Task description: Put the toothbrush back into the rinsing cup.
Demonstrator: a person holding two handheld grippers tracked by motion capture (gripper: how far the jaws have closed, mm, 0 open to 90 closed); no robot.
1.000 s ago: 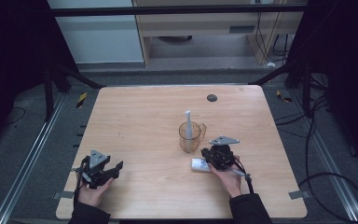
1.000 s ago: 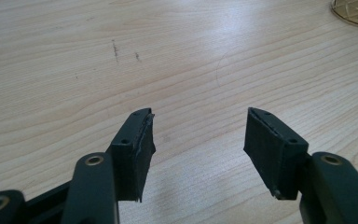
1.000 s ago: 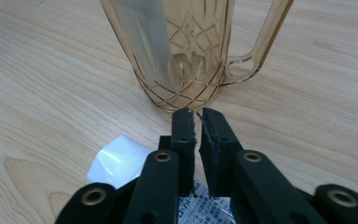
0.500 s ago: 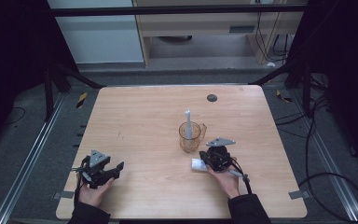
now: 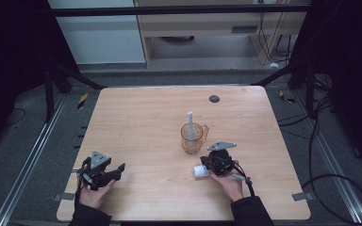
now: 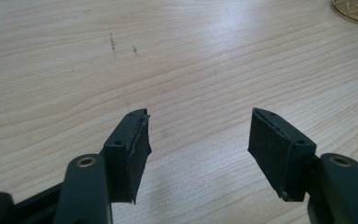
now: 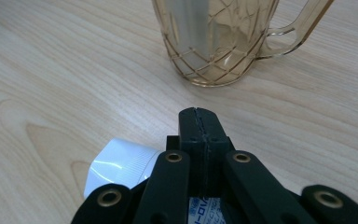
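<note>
My right claw (image 7: 200,122), pressed shut over a white tube (image 7: 121,164) near the table's (image 5: 136,113) front edge; my left claw (image 6: 198,140), wide, holding nothing.

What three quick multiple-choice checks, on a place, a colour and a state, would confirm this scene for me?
1. Where does the amber mug stand?
A. At the table's near left corner
B. Just beyond the right gripper
C. At the table's far edge

2. What colour is the ribbed cap beside the right gripper's jaws?
A. Red
B. Green
C. White

3. How do the left gripper jaws stand?
A. Open, nothing between them
B. Shut on the mug
C. Shut on a tube

Answers:
1 B: the right gripper view has the mug straight ahead of the shut jaws.
2 C: the cap shows plain white against the wood.
3 A: the jaws have just been opening, with bare table in the gap.
</note>
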